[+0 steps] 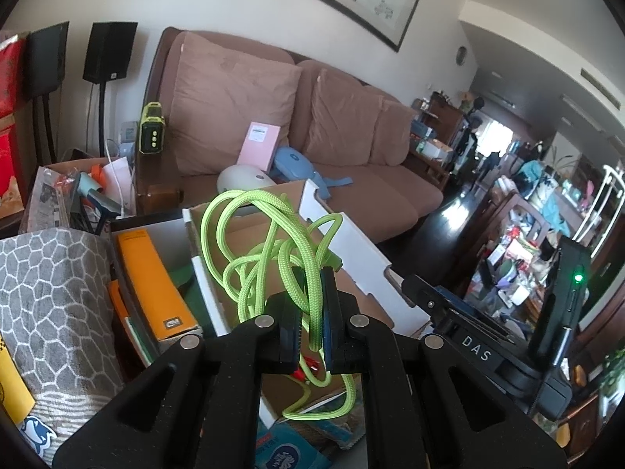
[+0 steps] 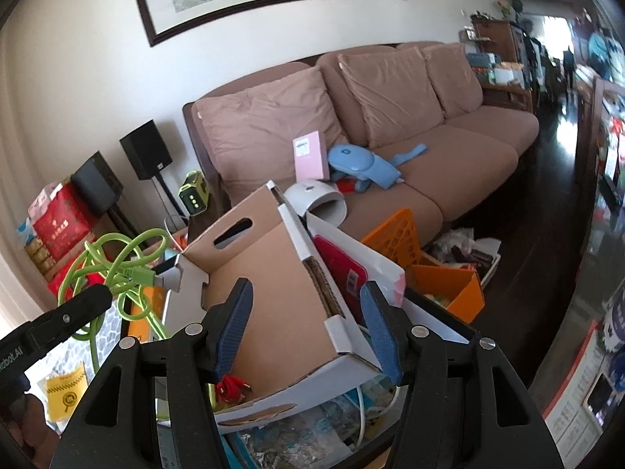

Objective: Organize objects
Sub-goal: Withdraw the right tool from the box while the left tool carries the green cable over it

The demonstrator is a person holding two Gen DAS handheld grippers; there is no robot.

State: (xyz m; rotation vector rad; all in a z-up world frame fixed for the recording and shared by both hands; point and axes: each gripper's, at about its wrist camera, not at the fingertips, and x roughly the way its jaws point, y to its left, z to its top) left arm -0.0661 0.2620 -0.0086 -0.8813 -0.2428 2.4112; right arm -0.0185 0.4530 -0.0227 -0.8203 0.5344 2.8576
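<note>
**Green cord hangs over open box as sorting goes on**

While its blue-padded jaws pinch a few strands of the green cord (image 1: pixel 273 250), the left hand-held gripper (image 1: pixel 310 312) holds the tangle up in the air, loops standing above the jaws and a loose tail drooping below them toward the clutter underneath. Seen from the left wrist, the cardboard box (image 1: pixel 351 234) lies straight ahead and just below the cord, its open top facing up and its long side running away toward the sofa (image 1: pixel 351 148). An orange book (image 1: pixel 152 273) stands in a neighbouring container to the left.

From the right wrist, the right hand-held gripper (image 2: pixel 308 328) is spread wide and holds nothing, its two fingers straddling the near corner of the same cardboard box (image 2: pixel 265 273), apparently without touching it. The green cord (image 2: pixel 117 269) dangles well off to that gripper's left, beside the box's outer wall and not yet over its opening. The left hand is plainly the nearer one to the cord; by the look of it, dropping the cord in calls for a short carry rightward and forward over the box rim.
</note>
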